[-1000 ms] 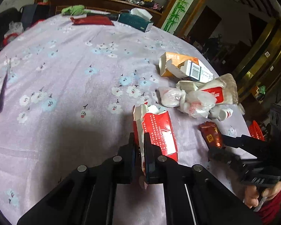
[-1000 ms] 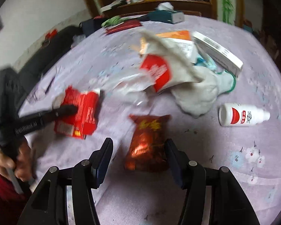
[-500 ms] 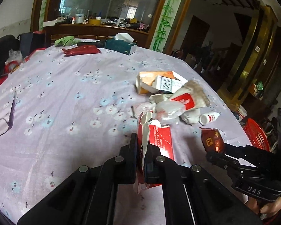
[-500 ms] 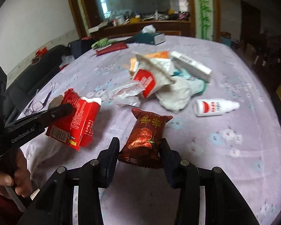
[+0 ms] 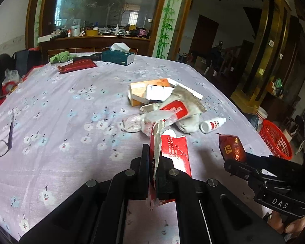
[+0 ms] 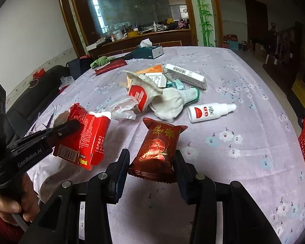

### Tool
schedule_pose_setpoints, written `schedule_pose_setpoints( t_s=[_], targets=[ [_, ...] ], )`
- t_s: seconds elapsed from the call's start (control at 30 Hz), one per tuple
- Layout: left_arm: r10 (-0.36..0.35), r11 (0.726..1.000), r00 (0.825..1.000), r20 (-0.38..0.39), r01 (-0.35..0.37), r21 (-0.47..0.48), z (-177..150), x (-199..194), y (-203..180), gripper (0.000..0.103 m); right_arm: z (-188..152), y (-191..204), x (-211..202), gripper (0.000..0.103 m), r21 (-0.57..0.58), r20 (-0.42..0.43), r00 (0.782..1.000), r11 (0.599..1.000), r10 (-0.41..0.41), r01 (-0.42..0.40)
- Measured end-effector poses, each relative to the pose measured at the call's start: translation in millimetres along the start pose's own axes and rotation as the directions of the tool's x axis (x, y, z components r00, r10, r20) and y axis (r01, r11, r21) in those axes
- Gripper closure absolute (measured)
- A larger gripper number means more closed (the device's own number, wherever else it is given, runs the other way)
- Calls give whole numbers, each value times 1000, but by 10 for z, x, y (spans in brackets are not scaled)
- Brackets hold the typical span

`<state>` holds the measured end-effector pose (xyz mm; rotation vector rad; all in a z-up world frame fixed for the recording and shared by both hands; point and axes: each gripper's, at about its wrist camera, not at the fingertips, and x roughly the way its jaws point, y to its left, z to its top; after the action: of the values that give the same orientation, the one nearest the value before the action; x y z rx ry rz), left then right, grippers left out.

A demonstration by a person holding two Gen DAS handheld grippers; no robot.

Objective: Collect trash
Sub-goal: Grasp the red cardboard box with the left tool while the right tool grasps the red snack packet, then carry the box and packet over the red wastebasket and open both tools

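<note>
"DAS" on right gripper [image 5: 228, 163]

Torn carton [image 5: 173, 154] in left gripper [image 5: 154, 162], above table [image 5: 71, 105] near edge. Snack packet [image 6: 158, 148] in right gripper [image 6: 151, 162], right of carton. Trash heap [image 6: 152, 89] behind both, mid-table; bottle [image 6: 210, 111] right of heap. Tissue box [image 5: 118, 57] at far edge. Basket [image 5: 274, 140] beyond table's right edge. Glasses [image 5: 2, 142] far left.
</note>
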<state>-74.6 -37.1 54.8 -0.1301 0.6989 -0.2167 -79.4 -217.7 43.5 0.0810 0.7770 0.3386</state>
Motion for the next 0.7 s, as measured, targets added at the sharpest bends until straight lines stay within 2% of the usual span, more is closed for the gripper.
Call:
schedule_pose_setpoints(
  t_s=[0.7],
  targets=[
    [-31,998,999,-29,33,56,-11,73,-316,99,-28,-185,-113,56,44,6,1000,999,-27,27]
  ],
)
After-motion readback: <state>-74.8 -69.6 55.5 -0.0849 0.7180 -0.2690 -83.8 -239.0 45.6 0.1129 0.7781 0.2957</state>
